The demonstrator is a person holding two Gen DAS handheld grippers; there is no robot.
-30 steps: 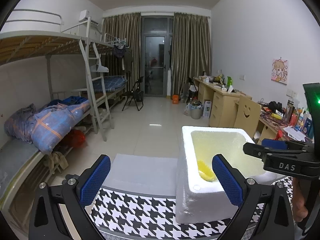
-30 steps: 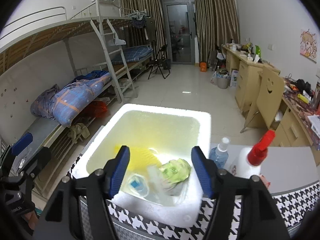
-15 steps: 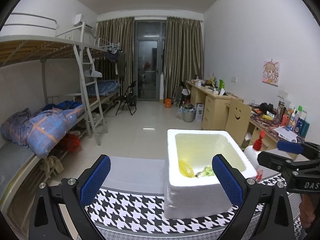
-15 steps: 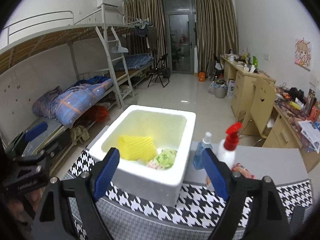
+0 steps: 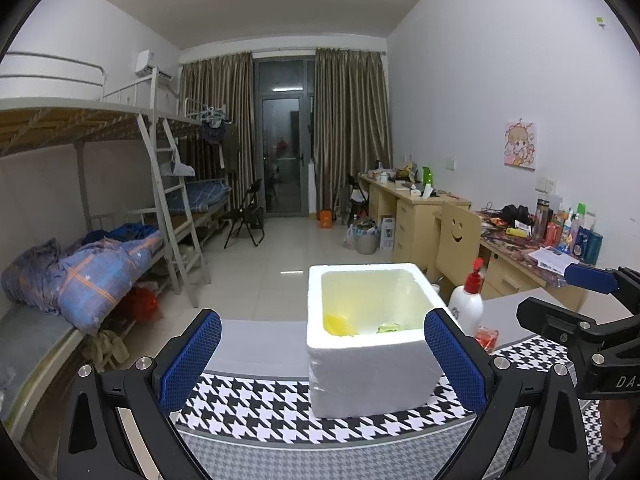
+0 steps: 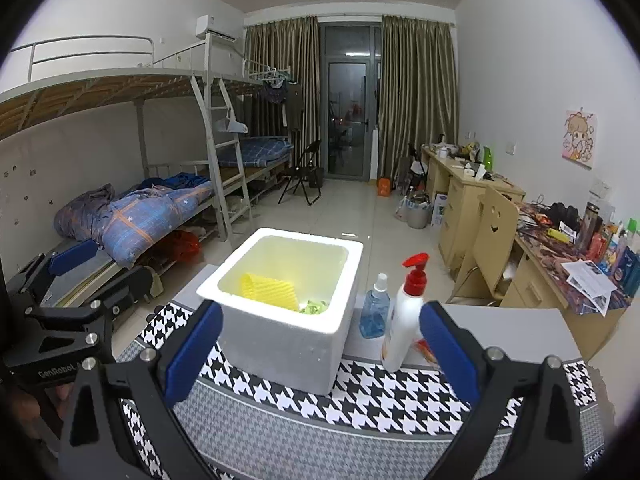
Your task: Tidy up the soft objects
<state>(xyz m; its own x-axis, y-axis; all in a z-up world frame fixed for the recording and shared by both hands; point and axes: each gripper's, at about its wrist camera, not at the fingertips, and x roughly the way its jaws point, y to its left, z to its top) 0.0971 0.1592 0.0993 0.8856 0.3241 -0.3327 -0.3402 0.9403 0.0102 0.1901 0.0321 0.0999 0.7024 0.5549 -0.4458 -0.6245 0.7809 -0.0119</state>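
A white foam box stands on the houndstooth tablecloth. Inside it lie a yellow foam net and a green soft item. My left gripper is open and empty, held back from the box. My right gripper is open and empty, also back from the box. Each gripper shows at the edge of the other's view, the right one and the left one.
A white pump bottle with a red top and a blue spray bottle stand right of the box. A red packet lies by them. Bunk beds are left, desks right.
Both grippers have pulled back and up from the box, which now looks smaller and farther. The right gripper was over the box opening a second ago. Both stayed open.
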